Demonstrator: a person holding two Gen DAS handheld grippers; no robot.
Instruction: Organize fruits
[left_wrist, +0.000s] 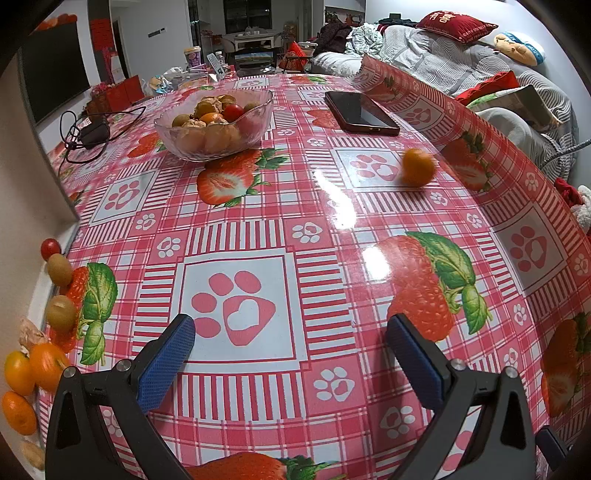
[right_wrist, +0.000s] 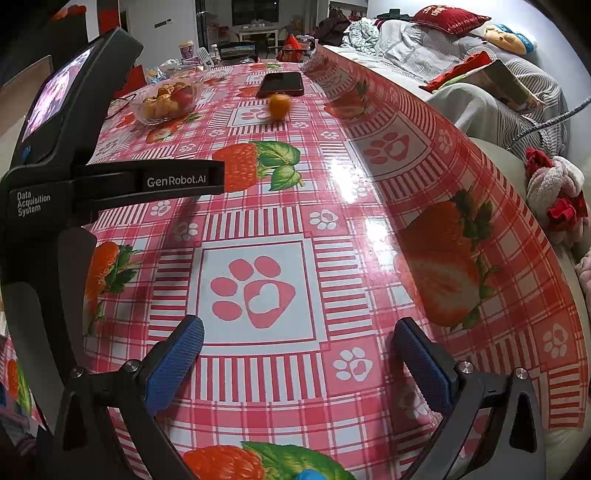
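Observation:
A glass bowl (left_wrist: 255, 127) holding several mixed fruits stands at the far left of the table; it also shows in the right wrist view (right_wrist: 147, 114). A loose orange fruit (left_wrist: 418, 166) lies blurred on the tablecloth near the right edge, also in the right wrist view (right_wrist: 279, 105). Several loose fruits, a red one (left_wrist: 50, 248), brown ones (left_wrist: 61, 312) and orange ones (left_wrist: 18, 373), lie along the table's left edge. My left gripper (left_wrist: 291, 336) is open and empty above the cloth. My right gripper (right_wrist: 297, 338) is open and empty.
A dark phone (left_wrist: 360, 112) lies behind the loose orange fruit. A black charger with cable (left_wrist: 92, 133) sits left of the bowl. The tablecloth's right edge (left_wrist: 480, 147) curls upward. The left gripper's body (right_wrist: 74, 177) fills the left of the right wrist view. A sofa (left_wrist: 461, 62) stands to the right.

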